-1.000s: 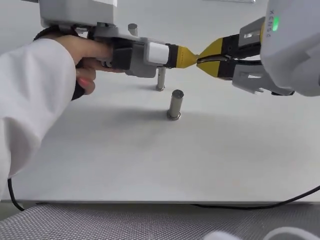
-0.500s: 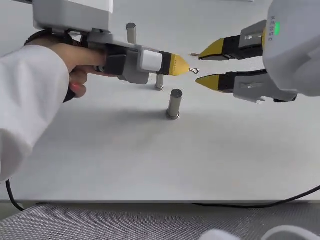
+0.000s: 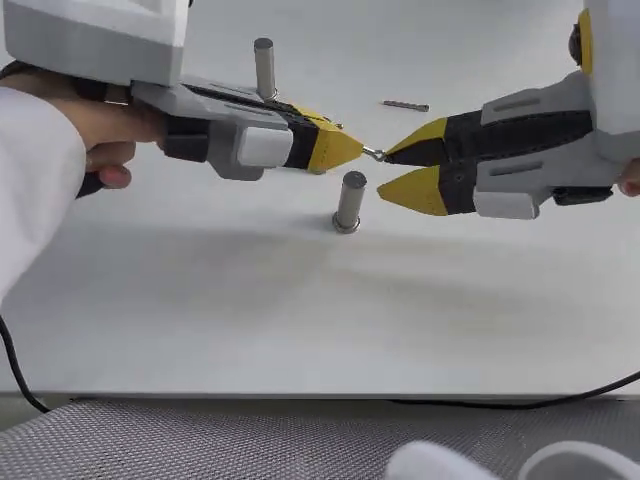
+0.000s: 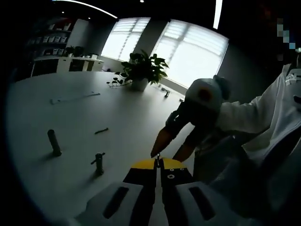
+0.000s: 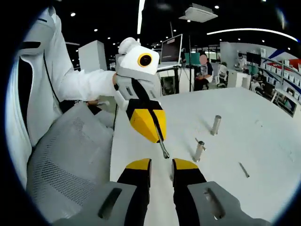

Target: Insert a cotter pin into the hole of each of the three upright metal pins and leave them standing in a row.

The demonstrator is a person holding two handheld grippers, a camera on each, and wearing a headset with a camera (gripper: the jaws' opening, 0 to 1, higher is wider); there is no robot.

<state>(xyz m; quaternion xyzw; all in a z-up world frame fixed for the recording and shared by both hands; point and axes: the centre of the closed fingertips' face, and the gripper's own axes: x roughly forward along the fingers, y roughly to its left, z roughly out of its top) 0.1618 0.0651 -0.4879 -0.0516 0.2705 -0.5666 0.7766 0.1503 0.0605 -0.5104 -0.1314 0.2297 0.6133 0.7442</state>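
The left gripper (image 3: 345, 150) is reaching in from the left, its yellow jaws pressed shut on a cotter pin (image 3: 372, 153) whose short free end is poking out to the right. The right gripper (image 3: 386, 175) is coming in from the right with its jaws partly open, one above the other. Its upper tip is right at the cotter pin's free end, though contact cannot be told. The cotter pin is lying roughly level above the table (image 3: 300, 320), its long axis running left to right along the line between the grippers, so the right gripper looks placed to take it.

Just below and slightly left, a near metal pin (image 3: 349, 203) is standing upright. A far metal pin (image 3: 264, 66) is standing beyond the left gripper, and a loose cotter pin (image 3: 405, 105) is lying flat, far right. In the left gripper view, another metal pin (image 4: 99, 164) is carrying a cross piece. The person's hand (image 3: 115, 130) is holding the left gripper tipped slightly down to the right.
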